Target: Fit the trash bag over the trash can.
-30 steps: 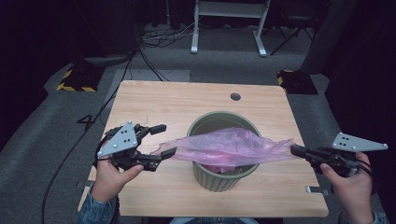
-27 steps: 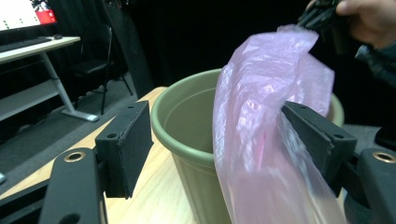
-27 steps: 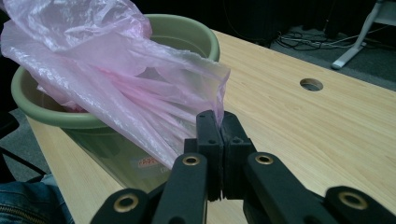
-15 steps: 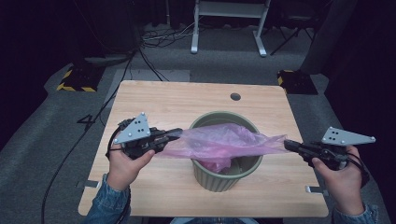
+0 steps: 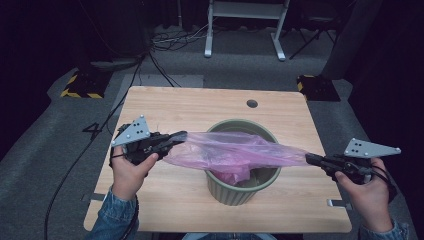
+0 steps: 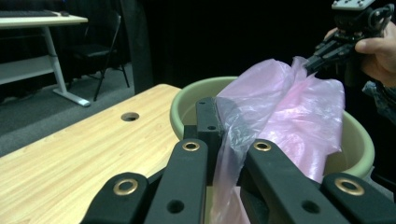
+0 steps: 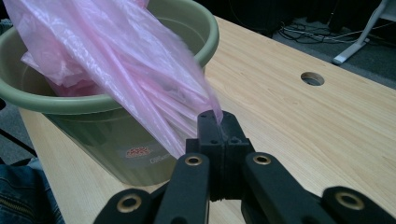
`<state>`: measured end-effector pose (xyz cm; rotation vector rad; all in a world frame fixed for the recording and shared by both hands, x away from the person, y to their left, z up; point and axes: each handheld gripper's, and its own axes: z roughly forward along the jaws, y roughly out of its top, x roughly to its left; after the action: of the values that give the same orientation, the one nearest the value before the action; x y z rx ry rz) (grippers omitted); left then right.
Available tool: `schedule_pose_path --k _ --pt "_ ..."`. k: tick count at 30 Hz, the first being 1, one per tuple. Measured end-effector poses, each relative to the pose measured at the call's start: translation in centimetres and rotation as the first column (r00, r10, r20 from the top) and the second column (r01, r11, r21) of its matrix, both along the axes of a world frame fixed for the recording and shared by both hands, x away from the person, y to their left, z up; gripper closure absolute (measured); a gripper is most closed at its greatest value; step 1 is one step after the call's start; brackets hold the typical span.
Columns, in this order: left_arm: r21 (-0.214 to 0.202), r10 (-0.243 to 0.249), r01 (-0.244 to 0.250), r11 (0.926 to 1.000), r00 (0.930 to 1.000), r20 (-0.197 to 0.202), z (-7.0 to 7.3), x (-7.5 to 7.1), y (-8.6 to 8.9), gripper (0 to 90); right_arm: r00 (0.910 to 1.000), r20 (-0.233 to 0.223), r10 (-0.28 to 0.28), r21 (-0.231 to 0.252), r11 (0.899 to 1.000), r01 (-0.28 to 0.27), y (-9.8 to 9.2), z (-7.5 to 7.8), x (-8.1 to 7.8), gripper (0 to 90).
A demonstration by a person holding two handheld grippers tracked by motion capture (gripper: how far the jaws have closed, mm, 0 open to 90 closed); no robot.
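Pink plastic bag (image 5: 235,152) hangs stretched across the mouth of the green bin (image 5: 243,187), its middle sagging into the bin, which stands on the wooden table (image 5: 200,107). Both ends are pinched. The left gripper (image 5: 179,136) has just been closing, and in the left gripper view the film is caught between its jaws; the right gripper (image 5: 311,158) is clamped on the opposite corner, jaws fully together on a thin fold. The film looks taut and thin, so a harder outward pull could tear it or slip it from the narrow right-hand pinch; lifting unevenly might also tip the light bin. Whether the bag's opening actually faces down over the rim is hard to tell. Left hand (image 5: 129,172) holds its gripper level, pointing inward over the table; right hand (image 5: 367,187) sits beyond the table edge, gripper also level and pointing inward.
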<state>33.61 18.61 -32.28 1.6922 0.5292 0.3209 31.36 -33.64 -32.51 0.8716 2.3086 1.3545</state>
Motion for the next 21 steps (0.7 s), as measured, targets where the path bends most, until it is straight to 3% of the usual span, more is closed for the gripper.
schedule_pose_path --k 1,2,3,4,5,6,7,10,11,13,16,17,18,19,21 --pt "0.011 0.011 -0.011 0.9999 0.9999 0.003 0.0 0.0 0.0 89.4 1.0 0.001 0.007 0.001 1.0 -0.007 0.0 0.0 0.0 83.3" --pt "0.014 0.015 -0.015 0.9998 0.9999 0.004 0.0 0.0 -0.1 89.4 0.9999 0.015 0.005 -0.009 1.0 -0.005 0.0 0.1 0.0 72.4" --pt "0.011 0.014 -0.014 0.9998 0.9999 0.003 0.0 0.0 -0.1 89.4 0.9982 0.06 0.006 -0.01 1.0 -0.005 0.2 0.2 0.1 53.9" --pt "0.006 0.011 -0.011 0.9999 0.9999 0.002 0.0 0.1 -0.2 89.4 0.9982 0.06 0.006 -0.01 1.0 -0.005 0.2 0.2 0.1 53.9" --pt "0.015 0.005 -0.005 0.9999 1.0 0.004 0.0 0.2 -0.6 89.4 0.994 0.106 0.027 0.006 1.0 -0.028 0.5 0.7 0.2 44.3" --pt "0.015 0.005 -0.005 0.9999 1.0 0.004 0.0 0.2 -0.6 89.4 0.994 0.106 0.027 0.006 1.0 -0.028 0.5 0.7 0.2 44.3" --pt "0.019 0.002 -0.002 0.9998 1.0 0.003 0.0 0.3 -0.7 89.4 0.9889 0.144 0.039 0.002 0.999 -0.04 1.0 1.2 0.3 38.9" --pt "0.034 -0.004 0.004 0.9994 0.9999 0.014 0.0 0.7 -1.2 89.3 0.9816 0.178 0.069 -0.017 0.998 -0.067 1.7 2.0 0.8 38.1" --pt "0.042 -0.004 0.003 0.9991 0.9998 0.018 -0.1 1.2 -1.5 89.1 0.9769 0.188 0.102 -0.031 0.995 -0.098 2.4 2.3 1.6 38.0" --pt "0.041 -0.006 0.005 0.9991 0.9999 0.016 -0.2 1.3 -1.6 89.0 0.9769 0.179 0.116 -0.036 0.993 -0.112 2.8 2.3 2.1 38.0" --pt "0.042 -0.012 0.012 0.9991 0.9998 0.013 -0.5 1.9 -1.8 88.8 0.9778 0.131 0.163 -0.053 0.986 -0.158 4.1 1.6 4.0 38.0" --pt "0.045 -0.011 0.01 0.9989 0.9999 0.012 -0.6 2.1 -1.9 88.5 0.977 0.121 0.176 -0.059 0.984 -0.17 4.4 1.3 4.3 43.1" --pt "0.048 -0.008 0.007 0.9988 0.9999 0.011 -0.7 2.2 -1.9 88.3 0.9754 0.099 0.197 -0.063 0.98 -0.192 4.7 1.1 4.5 55.9" --pt "0.048 -0.008 0.007 0.9988 0.9999 0.011 -0.7 2.2 -1.9 87.8 0.9754 0.099 0.197 -0.063 0.98 -0.192 4.7 1.1 4.5 55.9" --pt "0.056 0.004 -0.005 0.9984 0.9999 0.009 -0.7 2.5 -1.9 87.4 0.9691 0.079 0.234 -0.052 0.972 -0.23 5.1 0.9 4.7 73.7"
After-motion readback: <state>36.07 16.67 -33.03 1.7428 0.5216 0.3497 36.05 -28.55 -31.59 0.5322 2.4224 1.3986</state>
